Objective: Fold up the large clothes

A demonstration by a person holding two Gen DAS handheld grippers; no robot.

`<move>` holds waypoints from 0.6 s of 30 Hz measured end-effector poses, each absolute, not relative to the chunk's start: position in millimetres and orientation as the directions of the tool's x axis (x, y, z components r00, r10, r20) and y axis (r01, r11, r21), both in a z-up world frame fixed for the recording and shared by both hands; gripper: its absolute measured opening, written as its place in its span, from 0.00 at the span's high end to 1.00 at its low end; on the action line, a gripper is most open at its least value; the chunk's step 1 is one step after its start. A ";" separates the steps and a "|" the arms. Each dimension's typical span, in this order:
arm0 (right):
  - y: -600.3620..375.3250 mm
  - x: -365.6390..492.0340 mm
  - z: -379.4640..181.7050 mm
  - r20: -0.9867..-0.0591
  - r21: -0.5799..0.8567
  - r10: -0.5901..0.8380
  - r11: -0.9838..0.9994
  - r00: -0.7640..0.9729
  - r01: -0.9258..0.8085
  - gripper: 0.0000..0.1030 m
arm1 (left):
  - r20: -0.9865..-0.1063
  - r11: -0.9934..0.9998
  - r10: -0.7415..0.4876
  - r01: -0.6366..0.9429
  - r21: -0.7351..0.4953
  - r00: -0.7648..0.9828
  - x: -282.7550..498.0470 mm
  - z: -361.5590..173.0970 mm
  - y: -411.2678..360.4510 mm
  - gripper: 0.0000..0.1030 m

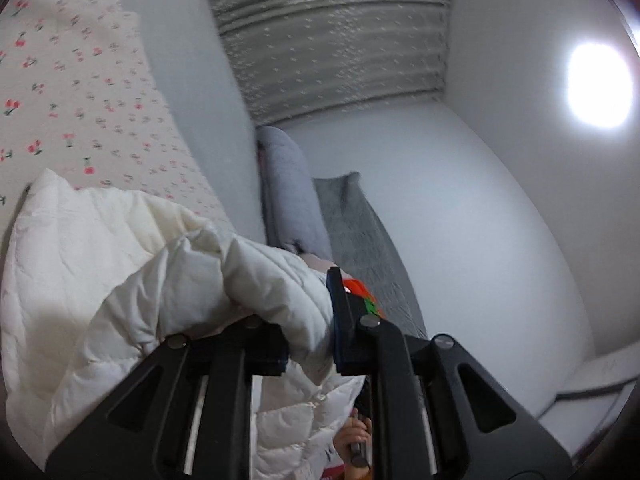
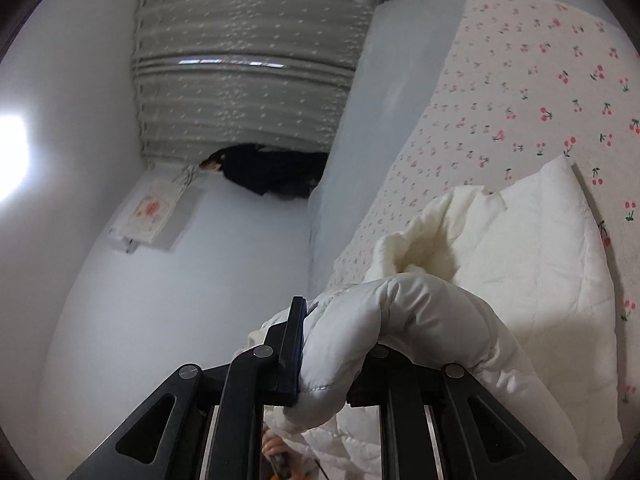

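A white quilted puffer jacket (image 1: 132, 264) hangs lifted above the cherry-print bed sheet (image 1: 76, 80). My left gripper (image 1: 308, 344) is shut on a thick fold of the jacket, which bulges over the left finger and hides it. In the right wrist view the same jacket (image 2: 500, 280) drapes down to the right. My right gripper (image 2: 328, 360) is shut on a padded roll of the jacket; the right finger is hidden under the fabric. Both cameras tilt up toward the wall.
A grey dotted curtain (image 1: 328, 40) hangs on the far wall. A grey pillow (image 1: 292, 192) and grey blanket (image 1: 360, 232) lie by the wall. A dark garment (image 2: 272, 170) and a white pouch (image 2: 152, 208) sit at the bed's far edge. A ceiling light (image 1: 598, 84) glares.
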State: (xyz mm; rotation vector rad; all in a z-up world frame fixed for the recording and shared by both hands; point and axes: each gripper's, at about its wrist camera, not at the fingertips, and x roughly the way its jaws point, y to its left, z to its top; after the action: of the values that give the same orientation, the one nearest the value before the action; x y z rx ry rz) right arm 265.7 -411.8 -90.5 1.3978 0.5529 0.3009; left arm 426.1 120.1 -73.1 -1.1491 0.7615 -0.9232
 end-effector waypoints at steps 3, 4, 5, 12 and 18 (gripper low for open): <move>-412.3 286.3 -126.2 -0.256 0.967 0.447 0.137 0.857 0.217 0.85 | -0.188 0.260 -0.842 0.076 -0.963 0.505 453.2 -115.3 105.1 0.83; -412.0 290.9 -135.9 -0.274 0.962 0.431 0.133 0.860 0.239 0.85 | -0.222 0.290 -0.825 0.053 -0.955 0.520 457.7 -125.5 102.0 0.83; -412.5 293.6 -144.8 -0.288 0.958 0.421 0.130 0.860 0.257 0.85 | -0.240 0.306 -0.815 0.040 -0.951 0.527 460.7 -132.5 99.2 0.83; -403.3 309.2 -158.1 -0.387 0.903 0.358 0.336 0.850 0.269 0.86 | -0.395 0.579 -0.690 0.135 -0.804 0.606 463.7 -135.1 77.2 0.81; -400.0 300.9 -144.6 -0.441 0.860 0.331 0.422 0.834 0.288 0.83 | -0.481 0.665 -0.650 0.136 -0.734 0.588 468.3 -121.5 67.4 0.80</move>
State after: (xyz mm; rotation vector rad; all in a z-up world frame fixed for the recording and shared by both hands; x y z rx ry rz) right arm 300.9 -400.0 -144.6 1.1561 0.6188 0.0292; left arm 468.3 67.4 -121.5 -0.7070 0.8212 -0.5051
